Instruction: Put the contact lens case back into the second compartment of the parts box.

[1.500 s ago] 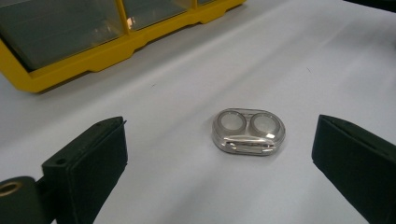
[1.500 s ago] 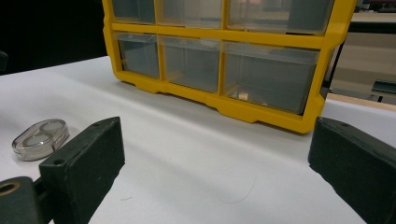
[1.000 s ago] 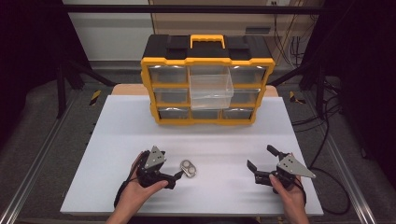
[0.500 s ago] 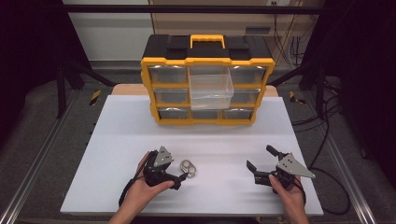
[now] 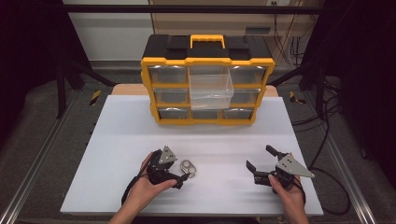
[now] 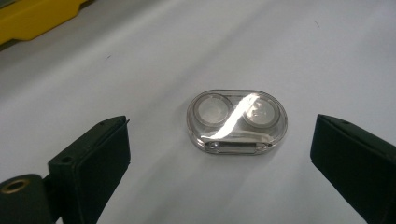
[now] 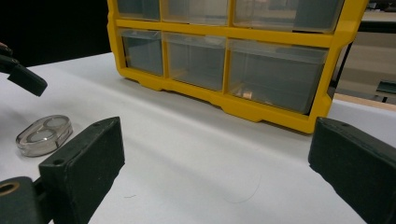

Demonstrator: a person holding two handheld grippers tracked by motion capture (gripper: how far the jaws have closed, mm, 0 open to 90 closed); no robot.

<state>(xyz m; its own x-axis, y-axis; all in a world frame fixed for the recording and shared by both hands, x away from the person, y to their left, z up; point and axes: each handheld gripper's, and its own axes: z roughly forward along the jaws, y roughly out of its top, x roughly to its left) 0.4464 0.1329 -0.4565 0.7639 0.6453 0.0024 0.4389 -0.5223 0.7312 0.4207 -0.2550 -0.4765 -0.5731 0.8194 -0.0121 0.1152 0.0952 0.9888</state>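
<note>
Clear plastic, oval and two-welled, the small case point(image 6: 236, 122) lies flat on the white counter point(image 5: 116, 140), between the spread jaws of the left gripper point(image 5: 183, 174), touching neither. The right gripper point(image 5: 259, 161) rests well apart at the counter's right, jaws spread on nothing. Behind stands a yellow drawer organizer point(image 5: 207, 84), its middle drawer point(image 5: 211, 88) pulled out.
</note>
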